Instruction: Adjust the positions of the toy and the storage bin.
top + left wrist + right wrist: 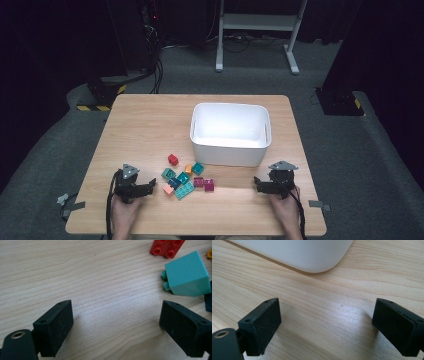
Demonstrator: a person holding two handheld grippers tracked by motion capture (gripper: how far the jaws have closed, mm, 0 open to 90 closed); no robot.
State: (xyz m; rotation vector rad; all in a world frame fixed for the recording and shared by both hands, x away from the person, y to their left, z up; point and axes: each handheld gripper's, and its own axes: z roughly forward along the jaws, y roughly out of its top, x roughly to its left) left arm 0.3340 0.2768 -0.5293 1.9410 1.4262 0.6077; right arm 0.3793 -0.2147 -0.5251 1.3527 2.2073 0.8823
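- Left gripper low over the near left part of the bench, held in a hand coming in from the near edge; fingers spread wide apart, gripping nothing, bare wood between them.
- Right gripper low over the near right part of the bench, in the other hand; fingers likewise spread wide, nothing between them but wood grain.
- Cluster of toy bricks lying on the bench between the two grippers, nearer the left one, just near of the white bin.
- Red brick at the far left edge of the cluster, a little apart from the rest; studs up in the left gripper view.
- Green brick close to the left gripper's fingertips; seen tipped on its side in the left gripper view, studs pointing left, just beyond and right of the open fingers, not touching them.
- Salmon brick just near of the green one, closest of all to the left fingers.
- Teal bricks in the middle of the cluster, a small orange brick on the far side, two magenta bricks side by side at the right end.
- White bin upright and open-topped at the middle of the bench, nothing seen inside; its rounded near corner just beyond the right gripper's fingers, apart from them.
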